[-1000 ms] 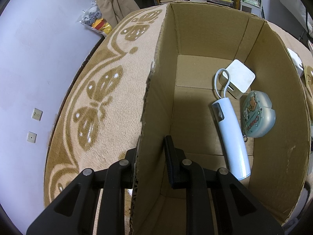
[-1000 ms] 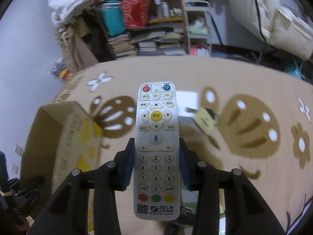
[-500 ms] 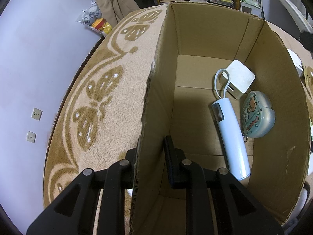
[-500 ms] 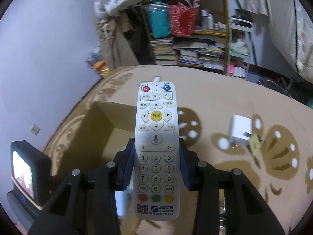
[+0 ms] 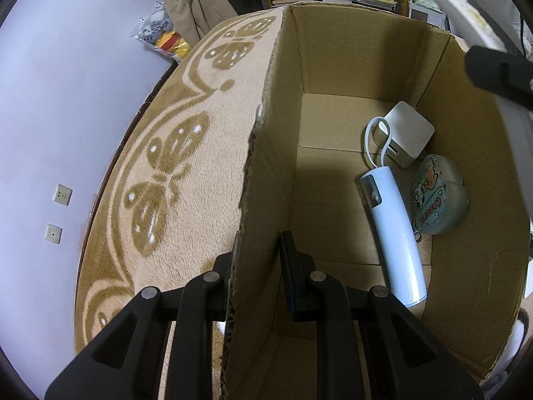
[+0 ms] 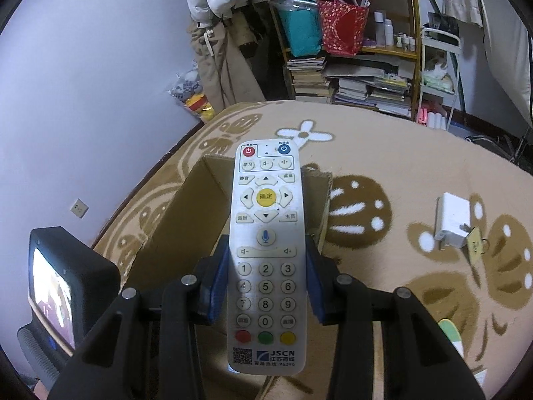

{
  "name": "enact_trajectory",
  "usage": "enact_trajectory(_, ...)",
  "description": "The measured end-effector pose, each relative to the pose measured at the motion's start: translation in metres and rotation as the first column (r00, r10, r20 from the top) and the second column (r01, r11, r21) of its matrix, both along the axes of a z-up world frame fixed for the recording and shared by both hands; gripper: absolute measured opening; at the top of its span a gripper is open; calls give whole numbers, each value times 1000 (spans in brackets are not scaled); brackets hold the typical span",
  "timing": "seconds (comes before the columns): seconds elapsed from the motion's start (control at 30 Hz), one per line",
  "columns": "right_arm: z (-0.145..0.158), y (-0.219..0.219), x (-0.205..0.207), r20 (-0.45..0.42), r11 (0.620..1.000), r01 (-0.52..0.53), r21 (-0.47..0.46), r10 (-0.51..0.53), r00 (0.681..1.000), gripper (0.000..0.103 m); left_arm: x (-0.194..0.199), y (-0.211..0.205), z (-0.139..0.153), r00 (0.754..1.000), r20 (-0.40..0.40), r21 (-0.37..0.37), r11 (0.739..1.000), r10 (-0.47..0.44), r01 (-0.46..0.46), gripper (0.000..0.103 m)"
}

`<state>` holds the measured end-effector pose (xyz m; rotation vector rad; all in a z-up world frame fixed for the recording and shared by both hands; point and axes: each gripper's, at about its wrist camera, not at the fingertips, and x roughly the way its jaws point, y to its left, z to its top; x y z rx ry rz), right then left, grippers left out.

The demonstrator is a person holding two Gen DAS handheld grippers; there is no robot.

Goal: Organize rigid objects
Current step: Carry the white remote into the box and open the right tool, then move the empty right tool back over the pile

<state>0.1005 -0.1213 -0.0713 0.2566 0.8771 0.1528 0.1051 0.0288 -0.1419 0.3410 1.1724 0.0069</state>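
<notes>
Over the box: your right tongs (image 6: 266, 286) now hang above the open brown cardboard box (image 6: 196, 213), where a second ago they looked out over open rug; the box has slid in beneath the remote's far end.
Right tongs: clenched on the white push-button TV remote control (image 6: 266, 253), blue pads against its two long edges at the number keys, buttons facing the camera.
Left tongs: still pinched shut on the box's near wall (image 5: 253, 233), one finger outside and one inside; that view has not shifted.
New in the left view: a dark blurred shape (image 5: 499, 70) has come in over the far right rim, probably your right tool, though it is too soft to be sure.
Meaning for the task: the carry looks nearly done, and I judge the next step to be lowering and letting go inside the box.
Already in the box: a pale blue cylindrical gadget with a white loop cord (image 5: 393, 233), a small white cube-shaped box (image 5: 404, 133) and a translucent heart-shaped case with a cartoon print (image 5: 439, 196), all along the right side, leaving the left floor bare.
Still out on the beige and brown butterfly-patterned rug (image 6: 383, 153): a white plug-in charger (image 6: 453, 220) touching a small tan tag (image 6: 474, 243).
Hidden: the remote covers the box's middle in your right view, so you cannot see the floor below it.
Cut off: a pale green and white object (image 6: 451, 333) at the lower right is only partly seen, and I cannot name it.
</notes>
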Motion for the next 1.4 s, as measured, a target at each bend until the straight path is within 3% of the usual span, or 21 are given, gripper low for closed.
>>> enact_trajectory(0.5, -16, 4, 4, 9, 997, -11, 83, 11, 1000, 44, 0, -1, 0, 1000, -1, -1, 1000, 0, 0, 18)
enact_trajectory(0.63, -22, 8, 5, 4, 998, -23, 65, 23, 1000, 44, -2, -3, 1, 1000, 3, 16, 1000, -13, 13, 18)
enact_trajectory(0.97, -16, -2, 0, 8, 995, -1, 97, 1, 1000, 44, 0, -6, 0, 1000, 3, 15, 1000, -14, 14, 18)
enact_trajectory(1.03, -11, -6, -2, 15, 993, -10, 121, 8, 1000, 47, 0, -5, 0, 1000, 3, 15, 1000, -14, 14, 18)
enact_trajectory(1.1, -7, -10, -4, 28, 989, -18, 144, 14, 1000, 68, 0, -5, 0, 1000, -1, 12, 1000, -8, 8, 18)
enact_trajectory(1.4, 5, -42, -23, 36, 994, 52, 97, -56, 998, 72, 3, -4, 3, 1000, -1, 4, 1000, -5, 5, 18)
